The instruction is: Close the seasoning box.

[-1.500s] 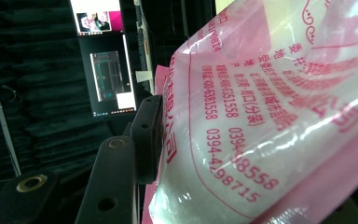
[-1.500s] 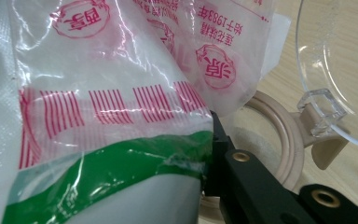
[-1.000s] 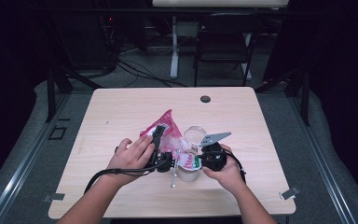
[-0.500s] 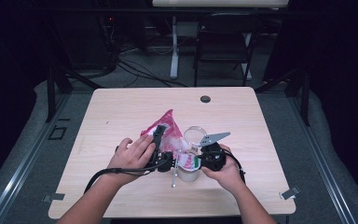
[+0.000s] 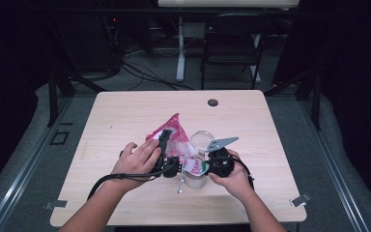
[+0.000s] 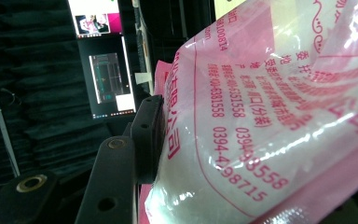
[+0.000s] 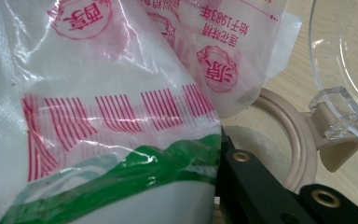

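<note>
High view: left gripper (image 5: 166, 145) held in the person's left hand (image 5: 136, 160) over the pale wooden bench (image 5: 125, 116), cable trailing back along the forearm. Its jaws are clamped on the pink-and-white printed plastic bag (image 5: 174, 135), which rises ahead of this gripper to a pink corner. Left gripper view: the same bag (image 6: 270, 116) lies pressed against the inner face of the one black jaw visible, red printed digits and characters on the film, white contents inside; dark room with lit screens beyond. Just right of the left gripper, between the two grippers, the bag's lower end with green print hangs over a clear round container with a beige rim (image 5: 196, 169); its clear hinged lid (image 5: 202, 140) stands open on the far side. A thin metal rod (image 5: 179, 181) lies on the bench just before the container. Right gripper (image 5: 212, 164), in the person's right hand (image 5: 232, 176), grey three-cornered plate on top, sits touching the container's right side, jaws closed on the bag's lower edge. Right gripper view: bag film (image 7: 112, 116) with red bars and a green band pinched beside the black jaw; beige rim (image 7: 298, 140) and clear lid (image 7: 340, 60) just right of it, white granules inside the rim.
</note>
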Demonstrator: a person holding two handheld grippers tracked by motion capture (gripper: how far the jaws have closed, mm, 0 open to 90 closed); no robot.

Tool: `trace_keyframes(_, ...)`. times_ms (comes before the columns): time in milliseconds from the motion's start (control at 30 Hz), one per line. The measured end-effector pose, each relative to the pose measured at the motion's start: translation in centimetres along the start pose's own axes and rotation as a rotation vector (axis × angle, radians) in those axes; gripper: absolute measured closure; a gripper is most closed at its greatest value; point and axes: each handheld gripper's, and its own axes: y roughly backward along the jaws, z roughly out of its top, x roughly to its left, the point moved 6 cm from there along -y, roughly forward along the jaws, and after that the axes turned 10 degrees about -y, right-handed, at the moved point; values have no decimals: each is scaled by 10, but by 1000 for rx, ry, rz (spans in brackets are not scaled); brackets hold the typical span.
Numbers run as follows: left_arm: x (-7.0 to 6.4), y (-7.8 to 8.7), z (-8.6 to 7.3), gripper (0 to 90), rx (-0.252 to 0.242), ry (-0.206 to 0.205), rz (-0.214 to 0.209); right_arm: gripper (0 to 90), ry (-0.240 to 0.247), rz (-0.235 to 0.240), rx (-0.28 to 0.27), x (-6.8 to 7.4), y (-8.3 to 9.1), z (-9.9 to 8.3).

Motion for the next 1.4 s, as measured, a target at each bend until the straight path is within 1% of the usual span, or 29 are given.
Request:
trace_keyframes(33,0,0,0,600,2,-9,-7,900,0,0,-1,0,0,0)
trace_keyframes(67,0,0,-1,601,6,-9,-8,900,0,-1,-1,0,0,0)
trace_keyframes(100,-2,-1,-2,602,5,4,-8,900,0,-2,-3,0,1,0)
trace_keyframes(133,-2,-1,-4,603,10,4,-12,900,1,-2,-6,0,1,1)
trace_keyframes(167,-2,-1,-5,605,7,9,-2,900,-2,-1,-11,0,2,1)
trace_keyframes(200,-2,-1,-6,605,10,5,-7,900,-3,0,-12,1,2,1)
trace_keyframes(233,-3,-2,-6,605,11,10,-13,900,-1,-2,-12,1,2,1)
trace_keyframes(333,-5,-2,-7,607,8,18,-11,900,3,0,-12,2,2,1)
trace_keyframes(367,-5,-2,-7,607,10,14,-12,900,2,0,-13,2,2,1)
trace_keyframes(400,-5,-2,-8,608,12,9,-14,900,2,-1,-13,2,2,1)
trace_keyframes(433,-6,-2,-8,609,15,20,-29,900,1,-4,-15,2,2,2)
trace_keyframes(467,-7,-3,-8,608,17,23,-27,900,1,-5,-15,2,3,2)
trace_keyframes(500,-6,-4,-8,608,1,25,3,900,2,-6,-17,2,3,2)
trace_keyframes(533,-6,-3,-9,609,14,21,-13,900,2,-10,-23,1,4,3)
trace_keyframes(567,-8,-3,-10,609,14,40,-25,900,1,-11,-30,2,4,3)
trace_keyframes(633,-7,-3,-10,609,18,22,-19,900,2,-11,-33,1,4,3)
trace_keyframes(867,-7,-3,-11,608,15,29,-22,900,3,-12,-40,2,5,4)
trace_keyframes(967,-7,-3,-12,607,15,25,-21,900,4,-11,-40,2,5,4)
trace_keyframes(1033,-9,-3,-12,607,14,39,-33,900,3,-8,-40,2,5,4)
trace_keyframes(1067,-9,-3,-13,607,16,30,-34,900,3,-10,-41,2,5,4)
trace_keyframes(1267,-10,-3,-13,609,18,28,-30,900,4,-12,-39,2,6,4)
trace_keyframes(1333,-11,-3,-13,612,18,44,-32,900,4,-12,-42,2,6,5)
trace_keyframes(1400,-13,-3,-14,620,20,64,-51,900,0,-18,-47,2,6,5)
